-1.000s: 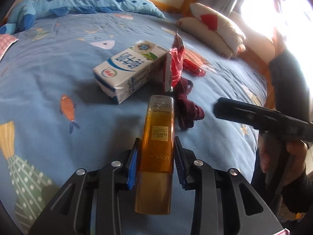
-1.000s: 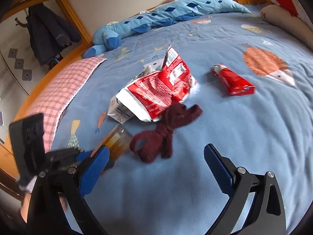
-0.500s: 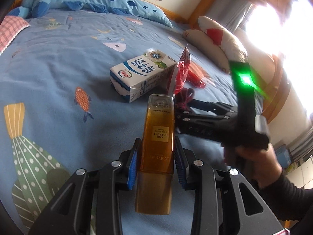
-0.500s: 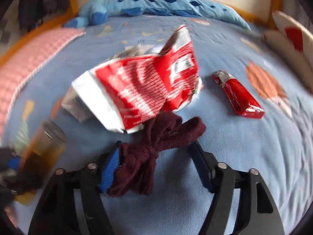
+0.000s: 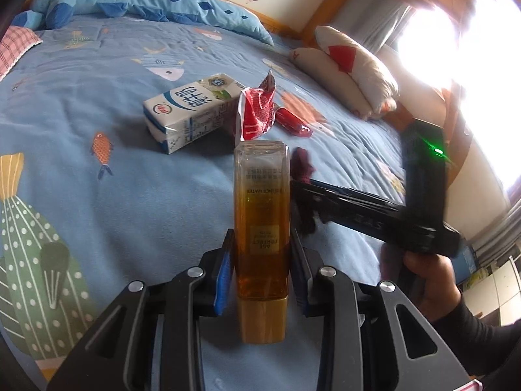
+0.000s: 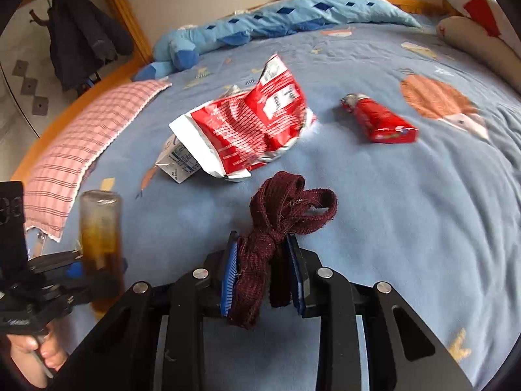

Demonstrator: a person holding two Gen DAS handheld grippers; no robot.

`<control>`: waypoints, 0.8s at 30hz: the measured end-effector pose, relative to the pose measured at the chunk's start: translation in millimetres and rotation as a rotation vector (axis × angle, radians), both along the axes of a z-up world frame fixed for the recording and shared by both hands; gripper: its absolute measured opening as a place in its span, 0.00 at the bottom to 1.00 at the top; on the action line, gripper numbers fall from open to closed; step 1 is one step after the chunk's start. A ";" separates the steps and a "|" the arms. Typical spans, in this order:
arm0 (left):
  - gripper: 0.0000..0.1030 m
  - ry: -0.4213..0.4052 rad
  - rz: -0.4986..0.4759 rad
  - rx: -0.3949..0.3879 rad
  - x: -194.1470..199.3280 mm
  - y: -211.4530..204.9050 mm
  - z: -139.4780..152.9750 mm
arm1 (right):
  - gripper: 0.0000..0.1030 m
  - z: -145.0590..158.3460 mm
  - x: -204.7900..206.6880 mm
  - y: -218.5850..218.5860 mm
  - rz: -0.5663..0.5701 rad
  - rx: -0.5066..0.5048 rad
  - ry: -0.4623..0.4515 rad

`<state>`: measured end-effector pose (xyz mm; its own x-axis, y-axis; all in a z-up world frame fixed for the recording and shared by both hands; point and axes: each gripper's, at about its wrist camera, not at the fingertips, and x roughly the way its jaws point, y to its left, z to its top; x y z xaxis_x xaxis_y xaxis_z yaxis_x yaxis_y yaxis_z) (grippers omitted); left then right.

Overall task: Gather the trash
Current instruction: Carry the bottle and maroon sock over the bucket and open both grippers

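Right wrist view: right gripper point(image 6: 262, 272) has its blue pads pinched nearly together on a dark maroon knitted fabric strip point(image 6: 276, 218), knotted in the middle, w/ loops lying ahead on the blue fleece bedspread point(image 6: 407, 228) and one tail hanging below the jaws. Left gripper point(image 5: 260, 270) is clamped on a tall clear plastic bottle of amber liquid w/ tan cap point(image 5: 261, 224), bottle pointing away from the camera.

Other trash on the bed, beyond the strip: crumpled red-and-white foil snack bag point(image 6: 247, 127), white-and-blue milk carton point(image 5: 192, 110) just behind it, red squeezed tube point(image 6: 379, 120) off to the right, apart from the rest.

Risks, as I judge them:
- Grip sits on one side of the knot; soft knit could slide out when lifted, esp. if the loops drag on the fleece.
- Bottle is held near its cap end, so most of its length sticks out; a quick swing could lever it loose.
- Both tools are close together, so they could knock each other.
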<state>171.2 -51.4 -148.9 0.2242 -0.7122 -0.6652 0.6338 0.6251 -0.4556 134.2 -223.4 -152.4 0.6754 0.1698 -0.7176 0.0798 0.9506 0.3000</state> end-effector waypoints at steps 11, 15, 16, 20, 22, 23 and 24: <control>0.31 -0.022 -0.038 -0.066 -26.6 -28.7 27.1 | 0.27 50.3 -72.5 -21.5 -0.023 -0.006 -0.125; 0.31 -0.035 -0.110 -0.082 -48.6 -52.7 39.8 | 0.27 68.0 -105.3 -27.1 -0.024 -0.022 -0.163; 0.31 -0.035 -0.140 -0.088 -56.3 -62.5 43.1 | 0.27 72.2 -116.4 -29.6 -0.028 -0.029 -0.168; 0.31 -0.035 -0.223 -0.112 -81.4 -93.8 50.9 | 0.27 79.9 -160.6 -47.4 -0.067 -0.046 -0.166; 0.31 -0.025 -0.268 -0.121 -97.2 -113.5 52.3 | 0.27 78.7 -181.4 -59.7 -0.111 -0.052 -0.148; 0.31 -0.024 -0.291 -0.124 -105.4 -123.1 52.8 | 0.27 78.3 -194.8 -67.4 -0.129 -0.053 -0.146; 0.31 -0.025 -0.310 -0.126 -112.4 -128.3 52.7 | 0.27 77.7 -203.6 -73.0 -0.142 -0.055 -0.143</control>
<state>58.8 -179.7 -96.2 -0.0010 -0.8252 -0.5648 0.7970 0.3405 -0.4989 -69.4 -296.5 -74.8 0.7853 0.0287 -0.6185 0.1744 0.9482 0.2655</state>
